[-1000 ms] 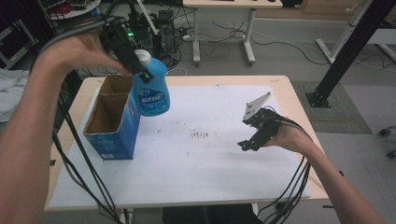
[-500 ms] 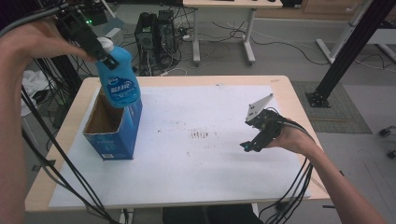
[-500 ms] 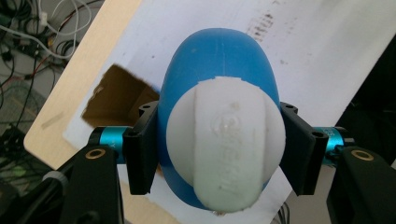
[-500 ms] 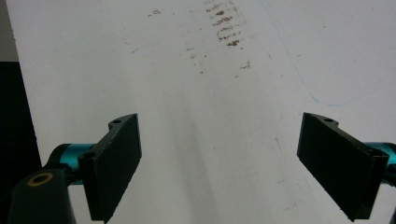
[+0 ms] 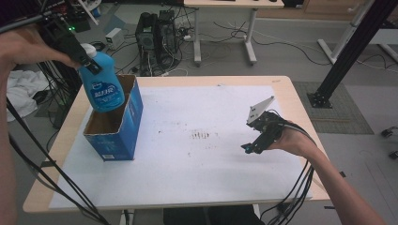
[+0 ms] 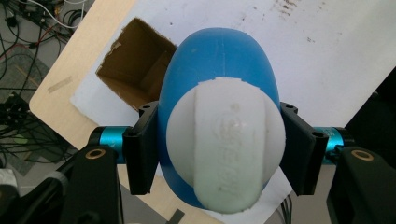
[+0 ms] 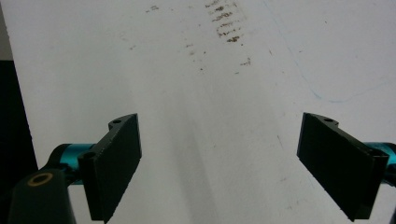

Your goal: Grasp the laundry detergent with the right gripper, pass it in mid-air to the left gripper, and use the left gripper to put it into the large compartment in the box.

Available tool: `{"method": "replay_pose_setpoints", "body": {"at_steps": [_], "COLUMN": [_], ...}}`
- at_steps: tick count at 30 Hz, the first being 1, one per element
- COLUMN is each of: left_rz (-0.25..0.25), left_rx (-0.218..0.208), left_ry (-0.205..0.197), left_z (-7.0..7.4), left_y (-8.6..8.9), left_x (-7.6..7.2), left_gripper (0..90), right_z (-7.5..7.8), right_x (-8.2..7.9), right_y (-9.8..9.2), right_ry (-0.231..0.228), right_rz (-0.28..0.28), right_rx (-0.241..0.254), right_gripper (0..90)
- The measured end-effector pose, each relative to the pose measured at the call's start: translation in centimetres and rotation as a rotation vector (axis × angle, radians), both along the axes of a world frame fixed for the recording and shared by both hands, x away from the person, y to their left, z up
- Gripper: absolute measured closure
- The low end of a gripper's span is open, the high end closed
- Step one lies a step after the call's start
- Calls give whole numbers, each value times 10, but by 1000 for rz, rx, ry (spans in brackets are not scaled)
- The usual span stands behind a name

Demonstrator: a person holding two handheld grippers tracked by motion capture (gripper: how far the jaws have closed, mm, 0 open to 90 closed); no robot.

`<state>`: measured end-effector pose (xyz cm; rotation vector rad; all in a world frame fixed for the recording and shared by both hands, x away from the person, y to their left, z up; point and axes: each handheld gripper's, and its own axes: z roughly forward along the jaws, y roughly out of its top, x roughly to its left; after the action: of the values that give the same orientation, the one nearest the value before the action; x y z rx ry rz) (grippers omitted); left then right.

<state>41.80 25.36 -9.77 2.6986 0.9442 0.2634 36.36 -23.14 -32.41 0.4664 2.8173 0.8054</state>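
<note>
A blue bottle with a white cap hangs in the air over the open blue cardboard box at the table's left. My left gripper is shut on the bottle near its cap, and its jaws press the bottle's two sides in the left gripper view. The box's brown inside lies below and to the left of the bottle there. At the table's right, low over the white sheet, my right gripper stands open with nothing between its jaws.
Dark smudges mark the white sheet near its middle. Cables trail from both grippers over the table's front edge. Behind the table, computer cases and loose cables sit on the floor.
My left gripper has carried the blue bottle leftward, from beside the box to above its open top. The right gripper has stayed where it was.
</note>
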Motion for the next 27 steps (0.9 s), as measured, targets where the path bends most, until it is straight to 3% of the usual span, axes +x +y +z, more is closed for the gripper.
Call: {"method": "replay_pose_setpoints", "body": {"at_steps": [3,11,13,27], "left_rz": [6,10,8,-1], "left_rx": [-4,-4,-1,10], "left_ry": [6,21,19,62], "left_z": [-5,-24,-31,-76], "left_y": [4,9,9,15], "left_x": [1,4,4,9], "left_gripper": [384,384,384,383], "right_z": [-1,-4,-4,-5], "right_x": [1,1,-2,-2], "right_y": [1,2,1,1], "right_ry": [-15,-22,11,10], "right_rz": [24,20,-3,-1], "right_rx": [-9,3,-9,-28], "right_gripper": [130,130,130,130]}}
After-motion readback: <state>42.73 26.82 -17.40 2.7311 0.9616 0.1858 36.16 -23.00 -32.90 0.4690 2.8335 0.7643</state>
